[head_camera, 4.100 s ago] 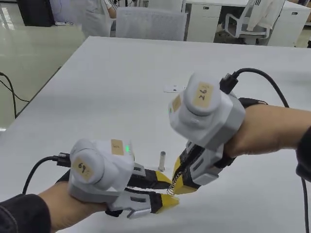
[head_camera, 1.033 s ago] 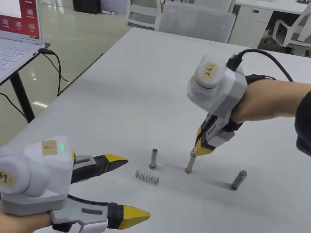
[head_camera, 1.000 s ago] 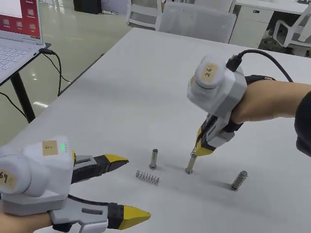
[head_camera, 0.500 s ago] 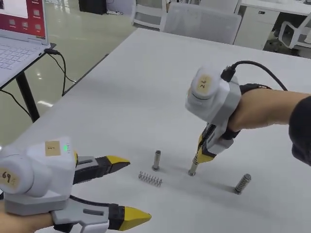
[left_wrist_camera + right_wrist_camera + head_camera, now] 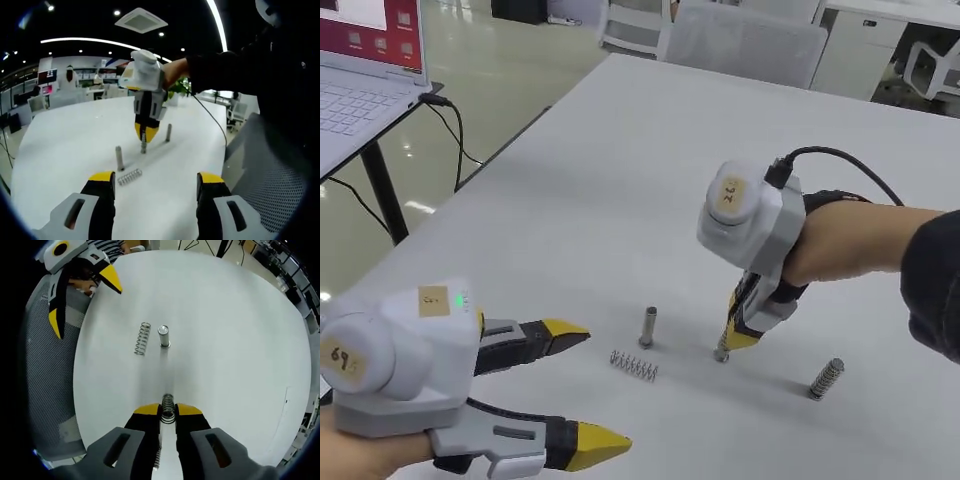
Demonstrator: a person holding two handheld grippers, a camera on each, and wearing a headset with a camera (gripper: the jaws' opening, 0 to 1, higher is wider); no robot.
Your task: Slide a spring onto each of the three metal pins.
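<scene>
Tongs on the right pinch a spring over the middle pin, while the left tongs, spread wide, hold nothing near a loose spring on the tabletop.

Open-plan office: long white table, laptop on a side desk, mesh chair, ceiling strip lights, air vent.

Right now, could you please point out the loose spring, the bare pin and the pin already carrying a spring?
loose spring [image 5: 634,366]: head view, middle of its coils.
bare pin [image 5: 649,327]: head view, middle of its shaft.
sprung pin [image 5: 826,378]: head view, coils around its shaft.
</scene>
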